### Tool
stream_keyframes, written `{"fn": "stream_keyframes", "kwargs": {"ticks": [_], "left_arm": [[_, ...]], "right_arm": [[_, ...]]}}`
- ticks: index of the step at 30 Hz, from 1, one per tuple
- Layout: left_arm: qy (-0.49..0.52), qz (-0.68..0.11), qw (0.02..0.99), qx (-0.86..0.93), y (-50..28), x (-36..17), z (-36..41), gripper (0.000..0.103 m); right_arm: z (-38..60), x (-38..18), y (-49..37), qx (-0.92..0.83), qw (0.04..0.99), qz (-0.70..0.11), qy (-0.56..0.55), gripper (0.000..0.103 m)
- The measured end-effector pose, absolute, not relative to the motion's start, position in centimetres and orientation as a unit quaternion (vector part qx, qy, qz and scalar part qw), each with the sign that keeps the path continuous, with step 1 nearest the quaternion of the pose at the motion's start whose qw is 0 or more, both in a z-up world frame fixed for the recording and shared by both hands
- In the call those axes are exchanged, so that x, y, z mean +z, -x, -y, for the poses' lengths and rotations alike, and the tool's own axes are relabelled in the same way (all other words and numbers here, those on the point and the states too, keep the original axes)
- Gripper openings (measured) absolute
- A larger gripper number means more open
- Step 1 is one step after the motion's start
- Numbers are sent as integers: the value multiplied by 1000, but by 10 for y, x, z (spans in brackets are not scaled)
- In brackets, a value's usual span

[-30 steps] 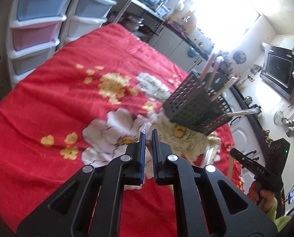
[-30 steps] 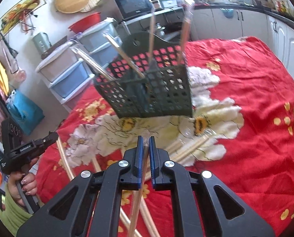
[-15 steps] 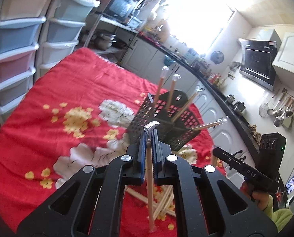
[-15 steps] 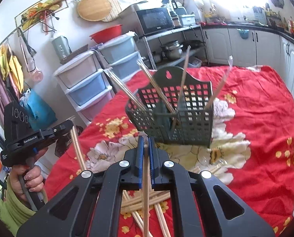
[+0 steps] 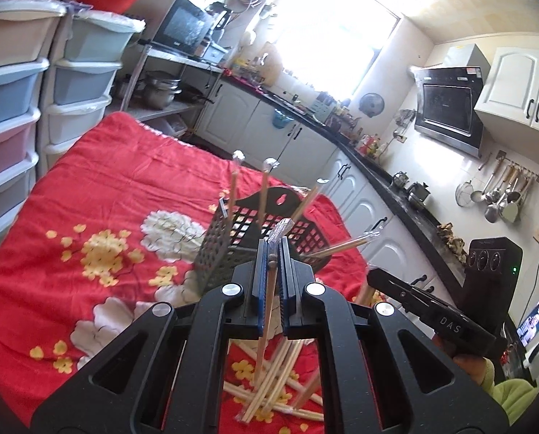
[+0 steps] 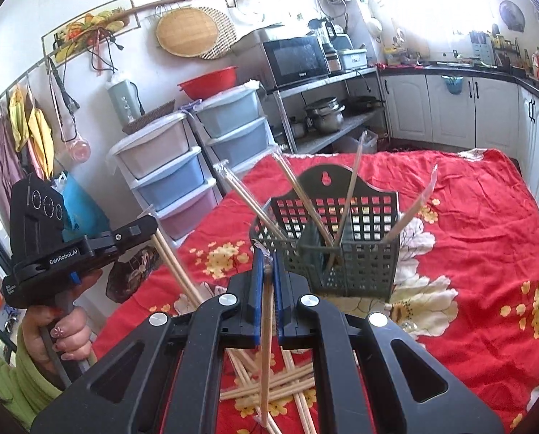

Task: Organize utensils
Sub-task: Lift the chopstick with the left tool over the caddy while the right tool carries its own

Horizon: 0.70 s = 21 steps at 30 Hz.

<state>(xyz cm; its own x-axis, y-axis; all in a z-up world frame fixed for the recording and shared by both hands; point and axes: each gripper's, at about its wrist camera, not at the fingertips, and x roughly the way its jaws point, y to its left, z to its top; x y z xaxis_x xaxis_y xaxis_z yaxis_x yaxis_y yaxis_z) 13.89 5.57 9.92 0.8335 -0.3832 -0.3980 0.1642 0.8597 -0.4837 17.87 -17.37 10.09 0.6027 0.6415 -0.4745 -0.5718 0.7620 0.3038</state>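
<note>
The left gripper was clenched on one wrapped chopstick pair, its blue pads pinching the stick just below the crinkled clear wrapper tip. A second before, those jaws had stood closed low over the cloth with only a scrap of wrapper between them; now the stick hung clear of the table and the view had risen, so the holder sat lower in frame. The held stick's long axis ran nearly upright, wrapper end toward 12 o'clock, bare wooden end toward 6 o'clock above the loose pile.

The right gripper likewise gripped a second chopstick pair, as it had a second earlier, though then the stick's lower end lay among the pile and now it dangled above it. Its axis too ran from 12 to 6 o'clock, wrapper end up.

Beyond each pair of jaws, toward 12 to 1 o'clock, stood the dark mesh utensil holder on the red flowered tablecloth, with four wrapped sticks leaning out of it, fanned between roughly 10 and 2 o'clock. More chopsticks lay crossed on the cloth at 6 o'clock, beneath the grippers. The plastic drawer units stood past the table at 10 o'clock.
</note>
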Motion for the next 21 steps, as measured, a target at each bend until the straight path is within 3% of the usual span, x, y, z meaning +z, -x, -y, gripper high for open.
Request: {"fn": "stream_keyframes", "kwargs": {"ticks": [21], "left_arm": [[205,-174,947,-176,-161,163,-40,3]], "right_arm": [[185,162,-189,328,921,-199,-68,6]]}}
